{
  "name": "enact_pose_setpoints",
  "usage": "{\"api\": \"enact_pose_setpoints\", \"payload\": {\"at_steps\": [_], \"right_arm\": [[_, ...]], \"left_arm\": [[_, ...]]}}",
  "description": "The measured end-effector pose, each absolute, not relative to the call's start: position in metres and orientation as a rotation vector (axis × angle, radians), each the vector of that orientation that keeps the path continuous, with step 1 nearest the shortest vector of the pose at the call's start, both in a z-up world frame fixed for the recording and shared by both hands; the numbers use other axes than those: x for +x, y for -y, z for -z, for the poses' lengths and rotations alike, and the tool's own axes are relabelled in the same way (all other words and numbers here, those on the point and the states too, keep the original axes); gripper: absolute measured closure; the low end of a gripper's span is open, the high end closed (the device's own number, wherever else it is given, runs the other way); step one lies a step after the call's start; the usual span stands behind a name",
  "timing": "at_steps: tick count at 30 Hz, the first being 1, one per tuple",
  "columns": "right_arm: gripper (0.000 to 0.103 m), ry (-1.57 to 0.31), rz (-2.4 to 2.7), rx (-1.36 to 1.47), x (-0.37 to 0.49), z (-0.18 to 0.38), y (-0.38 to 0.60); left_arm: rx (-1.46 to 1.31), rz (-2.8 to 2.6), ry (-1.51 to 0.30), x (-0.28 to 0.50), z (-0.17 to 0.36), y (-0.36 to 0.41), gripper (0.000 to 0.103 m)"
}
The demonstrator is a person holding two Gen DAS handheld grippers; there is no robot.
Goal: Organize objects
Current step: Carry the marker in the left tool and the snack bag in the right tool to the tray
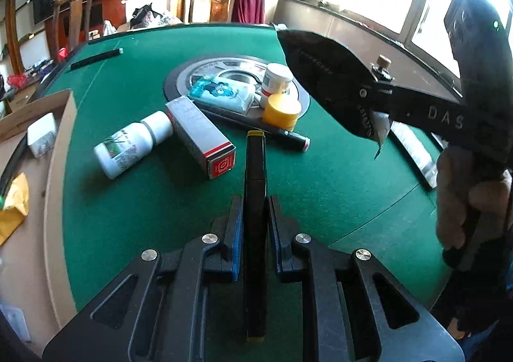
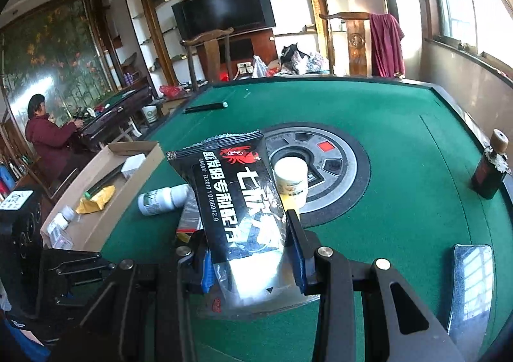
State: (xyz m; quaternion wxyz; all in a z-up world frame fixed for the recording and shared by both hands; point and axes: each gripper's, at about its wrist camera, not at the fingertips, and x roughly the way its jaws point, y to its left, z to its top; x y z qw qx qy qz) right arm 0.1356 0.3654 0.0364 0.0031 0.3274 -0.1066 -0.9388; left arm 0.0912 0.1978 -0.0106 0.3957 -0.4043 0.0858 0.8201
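While the green felt table (image 1: 144, 201) fills most of both views, a black marker with yellow ends (image 1: 255, 201) is pinched lengthwise between the blue-padded fingers of the left hand-held gripper (image 1: 255, 221) at the lower centre of the left wrist frame. A black foil packet with a red crab print (image 2: 239, 198) is clamped by its clear lower part in the right hand-held gripper (image 2: 253, 253), and it is held above the felt at the centre of the right wrist frame. Near the middle of the left wrist frame a white bottle (image 1: 131, 145) is seen lying on its side just beside a grey and red carton (image 1: 200, 136). On the round metal centre plate (image 1: 182, 80) a light blue tissue pack (image 1: 222, 93), a white jar (image 1: 275, 80) and a yellow tape roll (image 1: 281, 110) are grouped closely. A cardboard box (image 2: 105, 189) is placed against the table's edge at the left of the right wrist frame.
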Motion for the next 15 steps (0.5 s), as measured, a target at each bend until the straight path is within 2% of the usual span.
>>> {"api": "enact_pose_setpoints", "payload": {"at_steps": [15], "right_arm": [[0.066, 0.293, 2.853, 1.056, 0.133, -0.023, -0.323]], "left_arm": [[-0.99, -2.197, -0.022, 0.085, -0.015, -0.148, 0.089]]}}
